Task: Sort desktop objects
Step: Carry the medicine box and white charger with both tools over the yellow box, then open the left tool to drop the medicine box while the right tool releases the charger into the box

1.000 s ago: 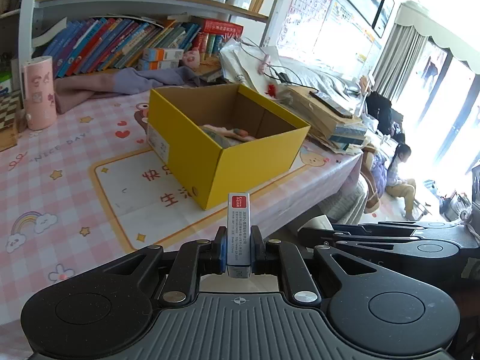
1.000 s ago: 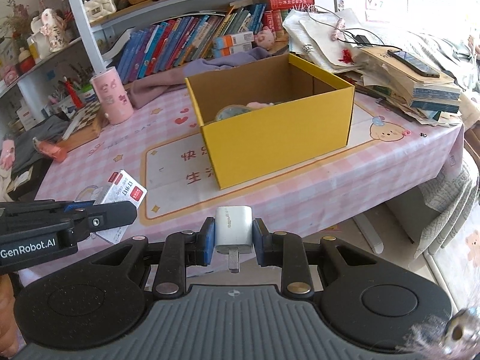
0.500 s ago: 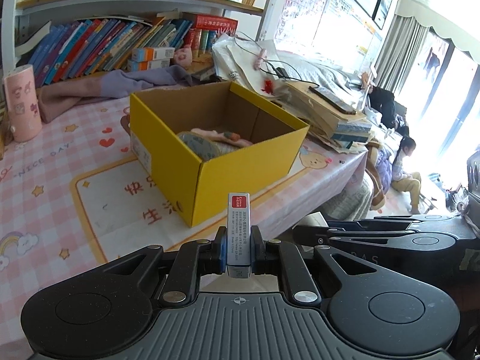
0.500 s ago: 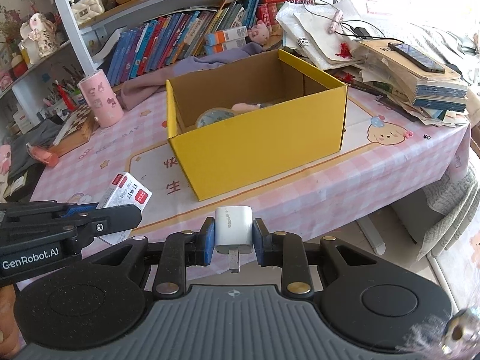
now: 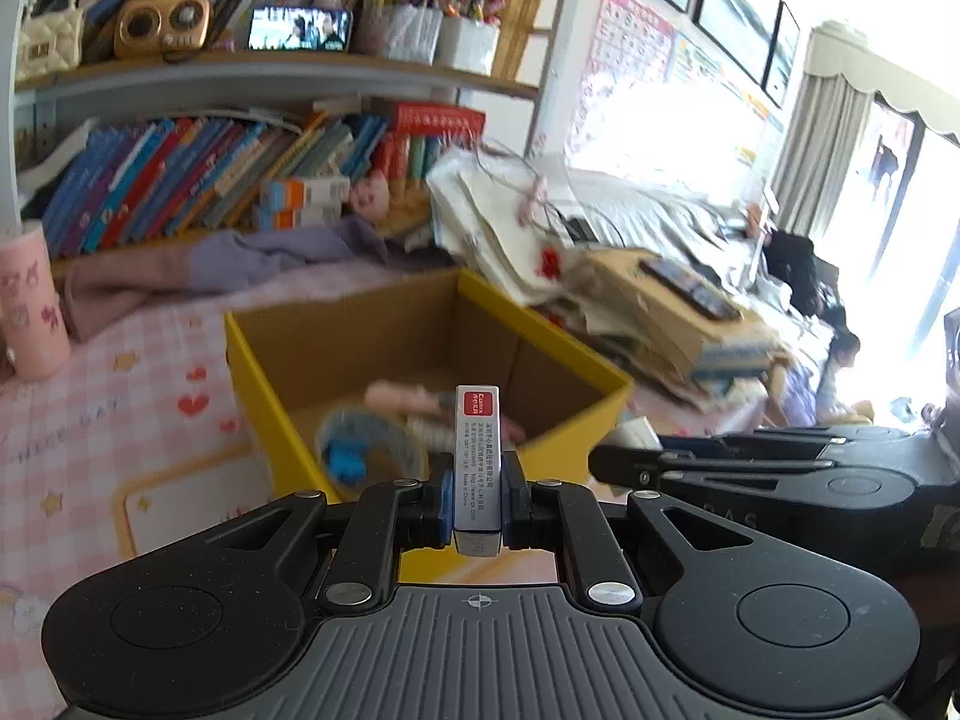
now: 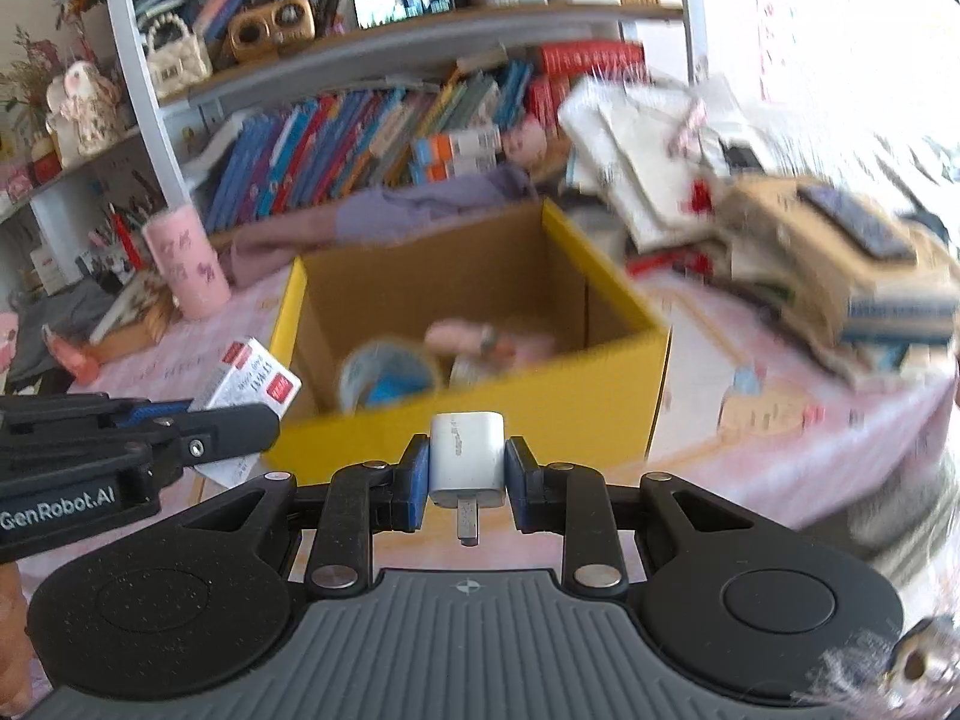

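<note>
Two handheld grippers approach an open yellow box (image 6: 480, 414) on a pink checked desk. The left gripper (image 5: 477, 495) pinches a slim white carton (image 5: 477, 462) upright between its pads. The right gripper (image 6: 468, 474) pinches a white charger (image 6: 468, 459), prong toward the camera. Both loads sit near the box's front wall, not yet over the opening. Inside lie a tape roll (image 6: 390, 375) and pink items. This looks like the carry step; next, each load likely needs to clear the rim before the fingers spread.
</note>
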{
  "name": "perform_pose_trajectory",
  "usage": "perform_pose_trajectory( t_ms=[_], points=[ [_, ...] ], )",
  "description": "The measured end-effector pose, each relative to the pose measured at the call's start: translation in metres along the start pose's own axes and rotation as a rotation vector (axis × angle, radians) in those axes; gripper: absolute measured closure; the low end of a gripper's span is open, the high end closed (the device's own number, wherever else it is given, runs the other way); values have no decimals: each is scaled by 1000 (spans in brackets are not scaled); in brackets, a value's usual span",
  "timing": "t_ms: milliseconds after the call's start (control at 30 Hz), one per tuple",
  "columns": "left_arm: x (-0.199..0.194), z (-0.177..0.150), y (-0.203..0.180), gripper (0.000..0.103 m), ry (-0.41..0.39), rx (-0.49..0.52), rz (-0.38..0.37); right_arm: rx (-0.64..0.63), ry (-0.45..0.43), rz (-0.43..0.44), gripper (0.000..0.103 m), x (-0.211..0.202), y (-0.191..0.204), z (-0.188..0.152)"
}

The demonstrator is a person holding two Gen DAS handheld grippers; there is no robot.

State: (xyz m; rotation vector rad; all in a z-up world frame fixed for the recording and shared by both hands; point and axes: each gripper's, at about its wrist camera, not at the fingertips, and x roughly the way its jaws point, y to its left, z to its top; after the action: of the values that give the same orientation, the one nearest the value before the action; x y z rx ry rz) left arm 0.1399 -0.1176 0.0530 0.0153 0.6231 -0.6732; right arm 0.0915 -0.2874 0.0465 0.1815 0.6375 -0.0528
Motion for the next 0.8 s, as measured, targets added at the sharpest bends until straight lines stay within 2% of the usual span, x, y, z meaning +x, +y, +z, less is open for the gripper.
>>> perform_pose_trajectory(
  t_ms=[200,367,567,700,800],
  points=[
    [26,24,-11,90,-41,-19,74,-69,-73,46,79,18,-24,45],
    [52,33,-12,90,-41,-39,154,-110,-78,96,79,46,-42,70],
    [87,39,-6,90,-14,-54,247,-154,-10,173,79,95,-54,86],
    [114,36,4,90,54,-102,286,-197,71,220,79,129,-53,88],
    [130,32,7,90,102,-100,318,-235,141,247,79,153,-52,86]
  ],
)
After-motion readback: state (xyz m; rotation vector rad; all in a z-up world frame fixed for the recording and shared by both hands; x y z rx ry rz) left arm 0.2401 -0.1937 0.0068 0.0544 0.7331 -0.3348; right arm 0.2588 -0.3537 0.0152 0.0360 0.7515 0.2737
